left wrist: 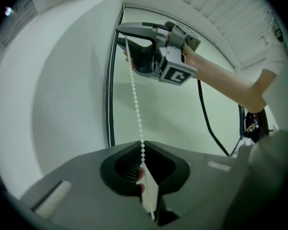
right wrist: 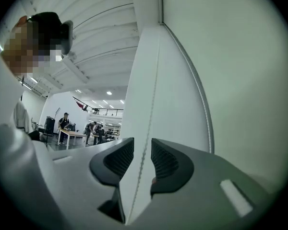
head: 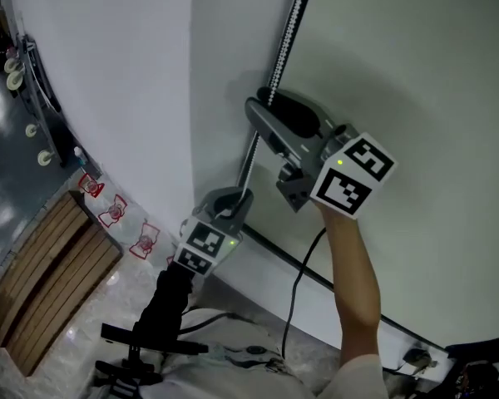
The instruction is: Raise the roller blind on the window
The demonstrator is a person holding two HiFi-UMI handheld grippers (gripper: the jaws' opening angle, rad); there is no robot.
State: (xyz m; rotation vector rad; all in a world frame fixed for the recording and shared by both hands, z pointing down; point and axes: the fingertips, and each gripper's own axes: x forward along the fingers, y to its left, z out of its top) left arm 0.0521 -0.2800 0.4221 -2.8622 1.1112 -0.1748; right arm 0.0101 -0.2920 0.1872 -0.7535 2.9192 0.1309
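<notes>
Two grippers line up along one bead chain (head: 284, 40), which hangs at the left edge of the roller blind (head: 416, 73), next to the white wall (head: 108, 73). The left gripper (left wrist: 143, 153), the lower one, is clenched on the chain. The right gripper (right wrist: 142, 159), higher up, has its jaws apart, and the chain runs between the pads unpinched

White wall (head: 108, 73); slatted wooden bench (head: 46, 277), perhaps, on floor (head: 83, 339).

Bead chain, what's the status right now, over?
Left gripper shut on bead chain. Right gripper open higher up, chain between its jaws, ungripped. Nothing blocking.
</notes>
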